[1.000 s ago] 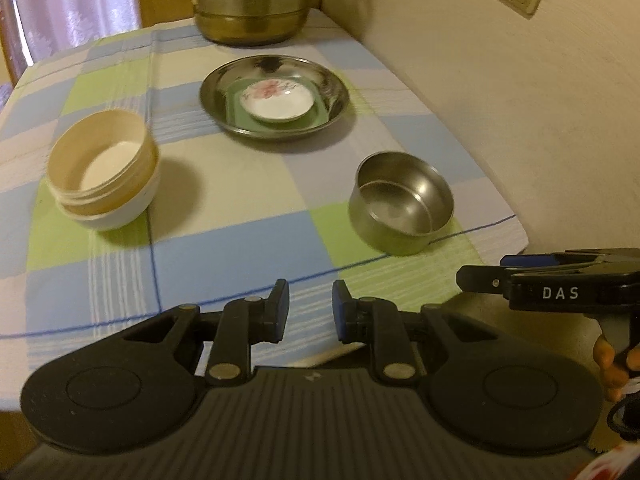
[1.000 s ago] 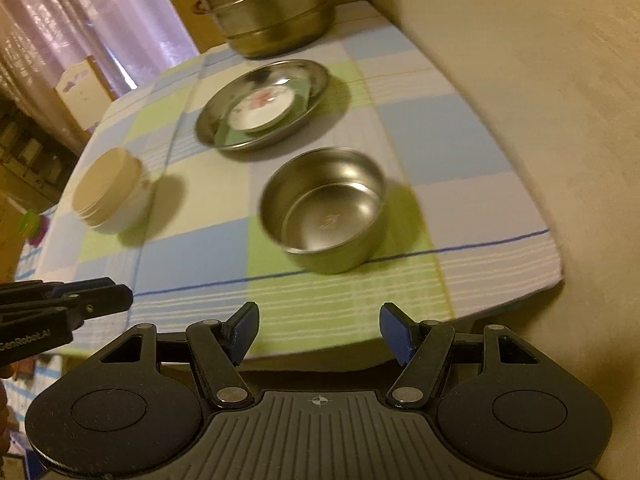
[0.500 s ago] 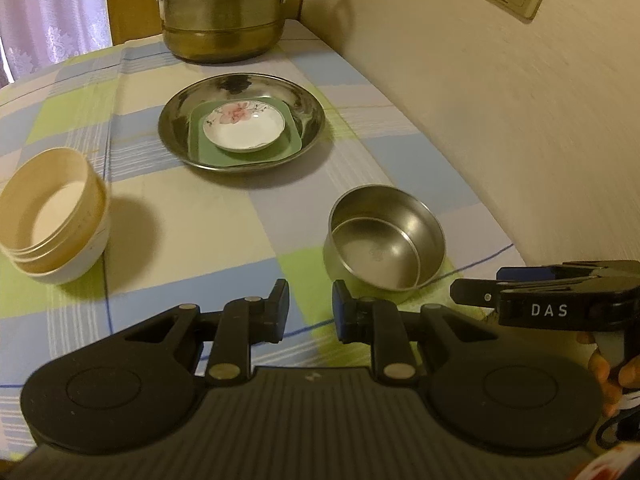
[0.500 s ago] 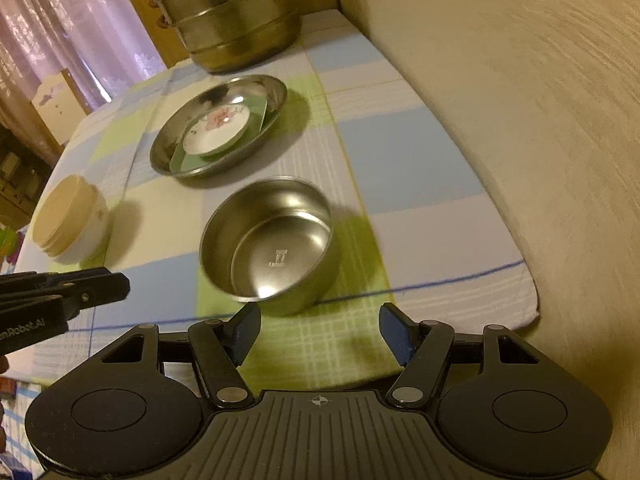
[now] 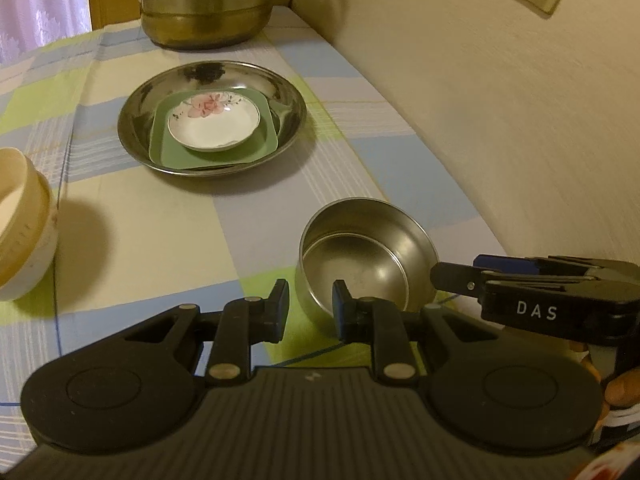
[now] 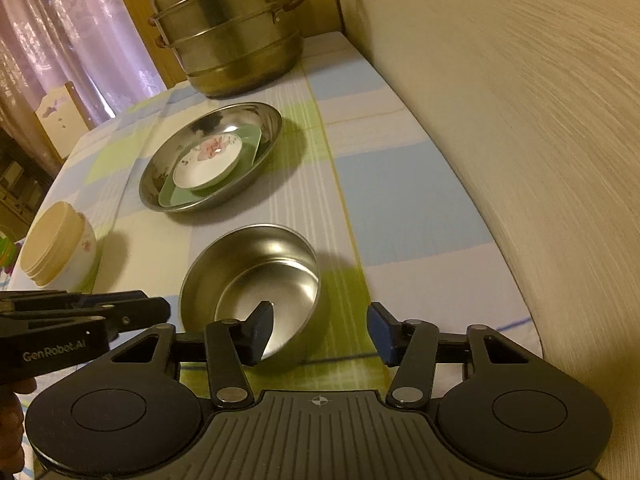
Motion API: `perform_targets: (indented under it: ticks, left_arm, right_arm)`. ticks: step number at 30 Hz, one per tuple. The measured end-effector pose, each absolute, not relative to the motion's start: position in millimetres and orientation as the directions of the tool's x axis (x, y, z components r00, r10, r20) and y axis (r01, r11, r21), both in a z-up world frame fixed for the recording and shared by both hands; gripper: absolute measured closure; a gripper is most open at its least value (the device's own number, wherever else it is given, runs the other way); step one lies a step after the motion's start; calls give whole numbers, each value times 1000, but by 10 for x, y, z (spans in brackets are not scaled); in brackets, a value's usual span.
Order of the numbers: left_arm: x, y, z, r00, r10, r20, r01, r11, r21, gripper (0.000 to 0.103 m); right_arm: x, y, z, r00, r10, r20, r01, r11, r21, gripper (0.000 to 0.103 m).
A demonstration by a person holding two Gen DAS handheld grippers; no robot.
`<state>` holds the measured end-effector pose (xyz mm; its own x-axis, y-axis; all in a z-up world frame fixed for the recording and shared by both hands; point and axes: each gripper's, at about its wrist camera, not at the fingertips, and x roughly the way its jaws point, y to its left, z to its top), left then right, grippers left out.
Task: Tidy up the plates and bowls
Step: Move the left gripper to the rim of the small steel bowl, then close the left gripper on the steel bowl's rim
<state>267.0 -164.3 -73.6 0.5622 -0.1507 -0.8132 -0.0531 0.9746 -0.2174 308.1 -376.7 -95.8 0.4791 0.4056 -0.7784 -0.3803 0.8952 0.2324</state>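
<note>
A small steel bowl [image 5: 372,256] [image 6: 256,264] stands upright near the table's front right corner. My right gripper [image 6: 320,322] straddles its right wall, left finger inside and right finger outside; its jaws are closing, with the pads apart from the metal. My left gripper [image 5: 310,304] holds a narrow gap over the bowl's near left rim without touching it. Farther back, a wide steel plate [image 5: 136,120] [image 6: 272,120] holds a green square plate [image 5: 260,148] with a flowered white dish [image 5: 214,128] on top. Stacked cream bowls [image 5: 20,240] [image 6: 56,248] sit at the left.
A large steel steamer pot [image 5: 208,8] [image 6: 228,40] stands at the table's back. The beige wall [image 5: 500,100] runs close along the right side. The checked cloth ends at the front edge just below both grippers.
Both grippers have moved forward and down to the steel bowl. The right jaws have narrowed and now have the bowl's wall between them. The left jaws kept their gap.
</note>
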Motion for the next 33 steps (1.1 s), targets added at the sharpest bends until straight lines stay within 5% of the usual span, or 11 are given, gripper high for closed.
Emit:
perform_targets:
  ticks: [27,33]
  left_arm:
    - [3023,-1698,-1052,511,-115,-852,-87,979,-185,84]
    - [3015,-1688,-1054,516,-132,-846,-77,977,-199,94]
  right_arm:
    - [3340,-3662,-1230,457,403,-793,-387,893,231,82]
    - [3315,-3620,-1227,458,413,-787,-405,885,229,94]
